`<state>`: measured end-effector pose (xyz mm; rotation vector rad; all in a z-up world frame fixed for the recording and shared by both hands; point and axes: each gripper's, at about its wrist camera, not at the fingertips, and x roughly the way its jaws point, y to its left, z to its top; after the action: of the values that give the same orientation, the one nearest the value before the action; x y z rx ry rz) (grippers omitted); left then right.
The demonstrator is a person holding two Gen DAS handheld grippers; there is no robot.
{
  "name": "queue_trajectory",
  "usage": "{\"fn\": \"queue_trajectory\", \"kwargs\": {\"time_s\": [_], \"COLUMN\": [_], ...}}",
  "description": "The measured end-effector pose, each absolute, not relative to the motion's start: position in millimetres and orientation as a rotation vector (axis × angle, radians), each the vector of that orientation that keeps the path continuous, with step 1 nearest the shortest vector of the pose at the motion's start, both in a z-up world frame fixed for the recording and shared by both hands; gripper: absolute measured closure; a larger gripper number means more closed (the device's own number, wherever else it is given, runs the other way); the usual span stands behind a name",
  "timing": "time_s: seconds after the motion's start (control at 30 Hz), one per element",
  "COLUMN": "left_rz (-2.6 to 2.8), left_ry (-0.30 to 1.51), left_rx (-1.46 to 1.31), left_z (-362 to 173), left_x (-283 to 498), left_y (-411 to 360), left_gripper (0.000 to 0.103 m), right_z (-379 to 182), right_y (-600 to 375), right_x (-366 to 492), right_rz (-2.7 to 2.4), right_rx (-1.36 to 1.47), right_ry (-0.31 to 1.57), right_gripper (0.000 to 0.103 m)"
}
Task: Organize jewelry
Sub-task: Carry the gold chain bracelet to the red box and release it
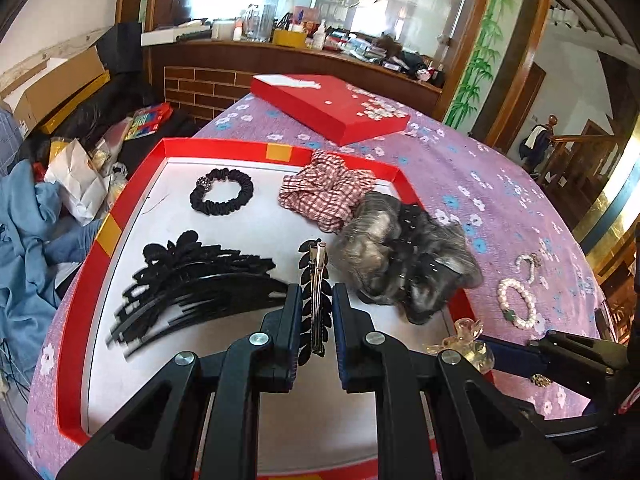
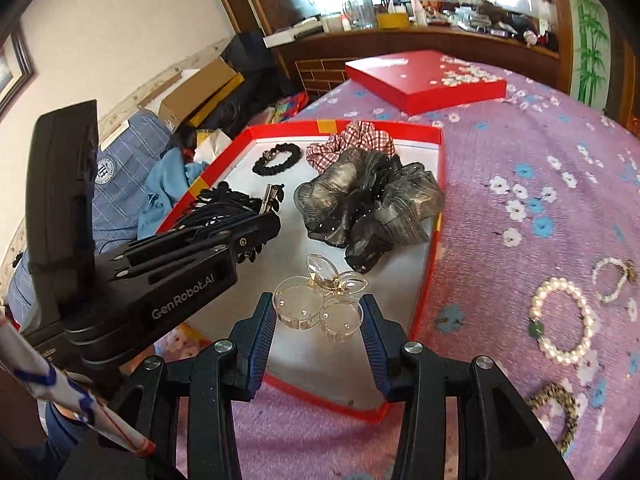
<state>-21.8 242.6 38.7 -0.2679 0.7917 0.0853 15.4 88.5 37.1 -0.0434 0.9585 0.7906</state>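
A red tray with a white floor (image 1: 224, 224) (image 2: 424, 280) holds a black scrunchie (image 1: 221, 191), a checked scrunchie (image 1: 320, 192), a grey organza scrunchie (image 1: 404, 252) (image 2: 368, 208) and black combs (image 1: 192, 292). My left gripper (image 1: 316, 292) is open with its fingers either side of a black leaf hair clip (image 1: 316, 296) that lies on the tray floor. My right gripper (image 2: 318, 312) is open around a clear plastic claw clip (image 2: 320, 304) over the tray's near part. A pearl bracelet (image 2: 560, 320) (image 1: 516, 300) lies on the purple cloth to the right.
A red lid (image 1: 332, 104) (image 2: 424, 80) lies at the far side of the purple flowered cloth (image 2: 540, 160). Two more bracelets (image 2: 612, 276) (image 2: 556, 412) lie near the pearl one. Clutter and boxes (image 1: 60, 92) fill the floor on the left.
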Motion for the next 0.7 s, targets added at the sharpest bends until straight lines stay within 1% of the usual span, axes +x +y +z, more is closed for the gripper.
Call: {"fn": "queue_trajectory", "kwargs": {"time_s": [0.3,0.5,0.57,0.6,0.67,0.7], "left_rz": [0.112,0.109,0.113,0.113,0.103,0.104], "left_ry": [0.79,0.783,0.779,0.779,0.78,0.777], "left_rx": [-0.29,-0.293,-0.292,-0.296,-0.308,-0.309], "left_z": [34,27,26,26,26,26], "left_x": [-5,-4,-4,-4,-3,-4], "left_y": [260,260,259,260,261,261], "left_gripper": [0.089,0.089,0.088,0.087,0.077,0.069], "right_z": [22,15,16,16,15,16], "right_y": [104,101,100,99,96,94], "right_x": [44,48,47,48,47,47], "right_rz": [0.738,0.726,0.729,0.73,0.742,0.747], "right_rx": [-0.054,-0.037,-0.034,-0.024,-0.004,0.003], "right_ry": [0.967,0.952,0.951,0.949,0.951,0.952], "right_gripper": [0.056,0.056,0.053,0.052,0.052,0.052]}}
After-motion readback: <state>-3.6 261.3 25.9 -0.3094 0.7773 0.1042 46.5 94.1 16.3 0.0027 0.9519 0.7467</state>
